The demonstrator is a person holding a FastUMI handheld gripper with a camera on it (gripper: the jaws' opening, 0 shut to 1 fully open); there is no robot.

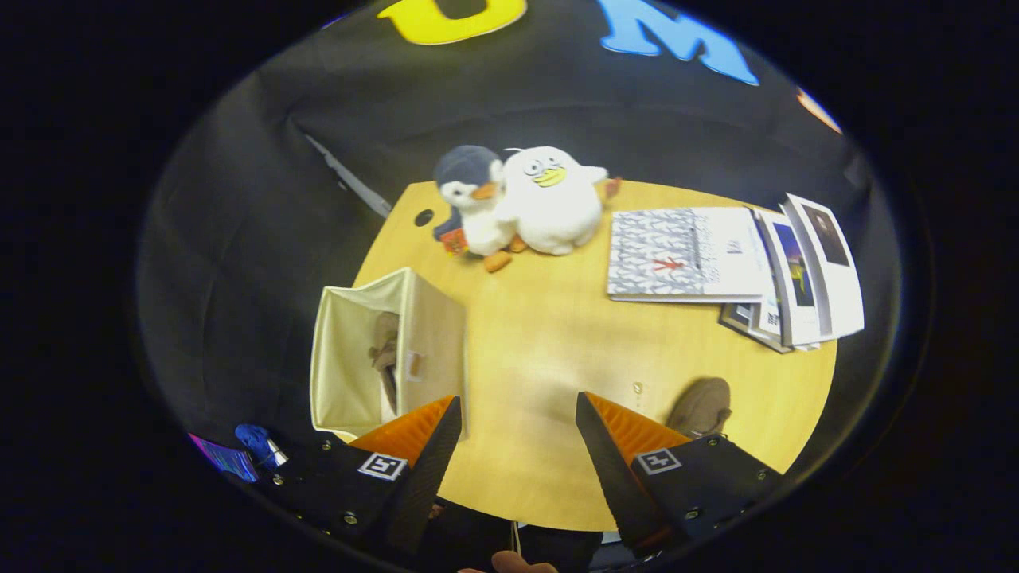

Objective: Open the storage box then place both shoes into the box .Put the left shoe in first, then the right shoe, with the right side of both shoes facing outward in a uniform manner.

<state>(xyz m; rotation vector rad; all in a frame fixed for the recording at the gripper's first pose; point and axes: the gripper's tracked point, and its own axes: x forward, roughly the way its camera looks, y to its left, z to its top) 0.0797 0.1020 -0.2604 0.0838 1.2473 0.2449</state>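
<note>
In the gripper view the gripper [517, 414] hangs above the table [541, 350] with fingers spread wide, holding nothing. The cream fabric storage box [350, 358] stands open beside the left finger, one brown shoe [387, 350] inside; the other shoe [702, 406] lies by the right finger. Two plush toys [517, 203] and magazines [716, 263] lie beyond on smooth pale wood.

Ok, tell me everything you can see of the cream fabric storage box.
The cream fabric storage box is a soft-walled, open-topped cube standing upright at the edge of the round wooden table, just ahead of the open gripper, beside one of its fingers. A brown shoe lies inside it. A small tab shows on the wall facing the table's middle.
</note>
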